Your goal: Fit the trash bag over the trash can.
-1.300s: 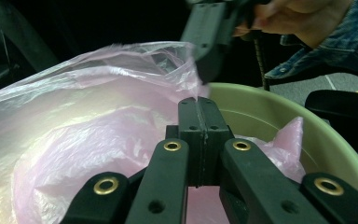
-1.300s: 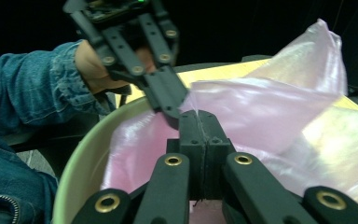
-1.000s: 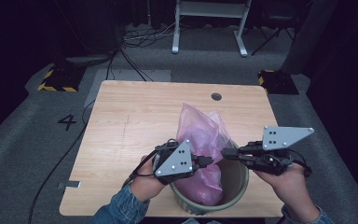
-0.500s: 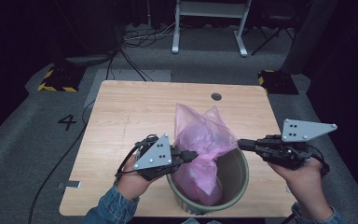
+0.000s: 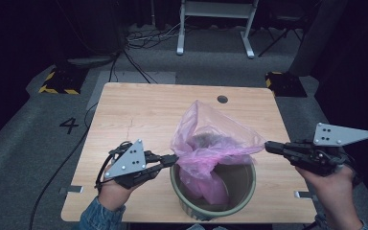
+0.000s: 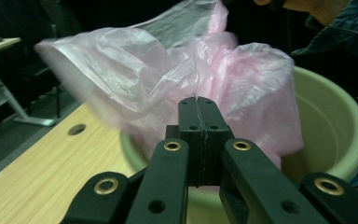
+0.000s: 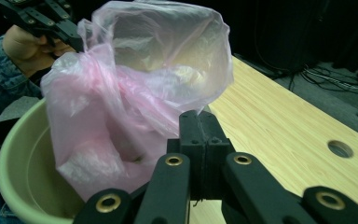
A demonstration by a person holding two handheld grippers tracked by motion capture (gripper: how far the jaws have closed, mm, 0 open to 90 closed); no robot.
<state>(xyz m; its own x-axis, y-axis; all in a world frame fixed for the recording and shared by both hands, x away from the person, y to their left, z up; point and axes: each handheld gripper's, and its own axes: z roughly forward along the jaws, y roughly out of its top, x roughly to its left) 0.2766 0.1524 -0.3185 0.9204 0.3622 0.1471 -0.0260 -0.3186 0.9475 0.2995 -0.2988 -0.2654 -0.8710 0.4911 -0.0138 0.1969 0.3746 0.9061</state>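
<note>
A thin pink plastic bag sits in a round olive bucket at the table's front edge, its top rising above the rim. My left gripper is shut on the bag's left edge, and its jaws stand pressed together on the film. My right gripper is shut on the bag's right edge, seen close up. The bag is stretched between them with its mouth held open. The bucket's inside is partly hidden by the bag.
The wooden table has a small round hole near its far edge. Beyond it lie floor cables, a white stand's legs and two yellow-and-black blocks. A "4" marks the floor at left.
Both grippers have moved apart, the left leftward and the right rightward, each holding the bag. The bag's top has spread wider over the bucket.
</note>
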